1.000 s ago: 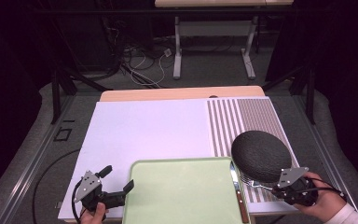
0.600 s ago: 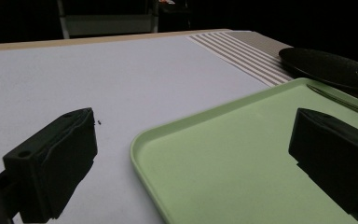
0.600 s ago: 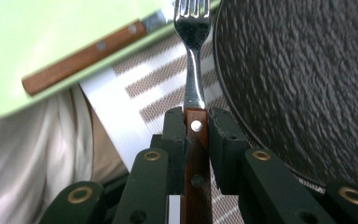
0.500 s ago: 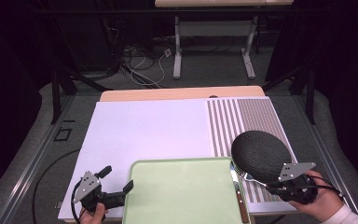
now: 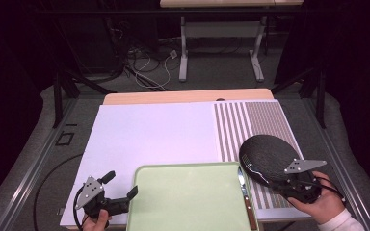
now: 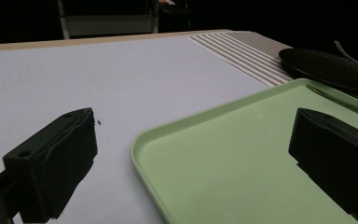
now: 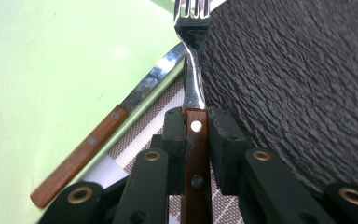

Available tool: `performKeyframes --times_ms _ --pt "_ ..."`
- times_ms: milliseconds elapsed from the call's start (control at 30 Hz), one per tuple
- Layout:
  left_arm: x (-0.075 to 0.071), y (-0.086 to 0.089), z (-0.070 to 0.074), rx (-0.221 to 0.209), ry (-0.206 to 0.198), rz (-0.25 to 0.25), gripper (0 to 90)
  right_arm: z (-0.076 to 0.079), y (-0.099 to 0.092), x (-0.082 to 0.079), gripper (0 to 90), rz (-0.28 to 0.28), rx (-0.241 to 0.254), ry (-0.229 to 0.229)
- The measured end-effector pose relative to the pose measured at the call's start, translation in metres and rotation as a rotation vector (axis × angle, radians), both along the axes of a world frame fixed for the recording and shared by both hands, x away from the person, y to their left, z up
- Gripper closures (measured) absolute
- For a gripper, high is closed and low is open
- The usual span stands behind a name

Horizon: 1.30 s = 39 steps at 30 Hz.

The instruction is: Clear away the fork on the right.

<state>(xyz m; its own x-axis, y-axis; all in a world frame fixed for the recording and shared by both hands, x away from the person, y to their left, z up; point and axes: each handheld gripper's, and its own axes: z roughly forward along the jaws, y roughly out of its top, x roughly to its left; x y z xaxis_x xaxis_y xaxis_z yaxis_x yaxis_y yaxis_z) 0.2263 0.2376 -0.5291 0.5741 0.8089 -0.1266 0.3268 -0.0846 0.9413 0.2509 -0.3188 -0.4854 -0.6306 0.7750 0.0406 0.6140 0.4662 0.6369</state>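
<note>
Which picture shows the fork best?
The right gripper view: the fork fills the middle, its wooden handle clamped in the right gripper, prongs over the dark plate. From the high view it's too small to make out.

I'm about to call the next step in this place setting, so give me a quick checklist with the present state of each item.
1. Right tool gripping the fork by its wooden handle: ok.
2. Fork tines pointing away from the hand, over the dark plate's edge: ok.
3. Knife lying flat along the tray's right edge: ok.
4. Left tool open and holding nothing, one jaw over the tray, one over the white mat: ok.
5. Free space between knife and plate to set the fork down: cannot tell.
</note>
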Motion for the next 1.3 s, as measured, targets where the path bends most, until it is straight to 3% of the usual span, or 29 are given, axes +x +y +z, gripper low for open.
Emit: performKeyframes --times_ms 167,233,467,867,1300 --pt "0.000 0.000 0.000 -0.007 0.002 0.002 1.1 -0.002 0.002 0.004 77.5 -0.057 0.021 0.021" --pt "0.000 0.000 0.000 -0.008 0.002 0.002 1.1 -0.003 0.004 0.006 77.5 -0.092 0.037 0.054" --pt "0.000 0.001 0.000 -0.004 -0.001 0.002 1.0 -0.006 0.011 0.012 77.5 -0.141 0.081 0.068" --pt "0.000 0.001 0.000 -0.005 0.000 0.003 1.0 -0.011 0.039 0.017 77.5 -0.116 0.109 0.045" --pt "0.000 0.001 0.000 -0.006 -0.001 0.001 1.0 -0.014 0.077 0.011 77.5 -0.044 0.131 0.023"
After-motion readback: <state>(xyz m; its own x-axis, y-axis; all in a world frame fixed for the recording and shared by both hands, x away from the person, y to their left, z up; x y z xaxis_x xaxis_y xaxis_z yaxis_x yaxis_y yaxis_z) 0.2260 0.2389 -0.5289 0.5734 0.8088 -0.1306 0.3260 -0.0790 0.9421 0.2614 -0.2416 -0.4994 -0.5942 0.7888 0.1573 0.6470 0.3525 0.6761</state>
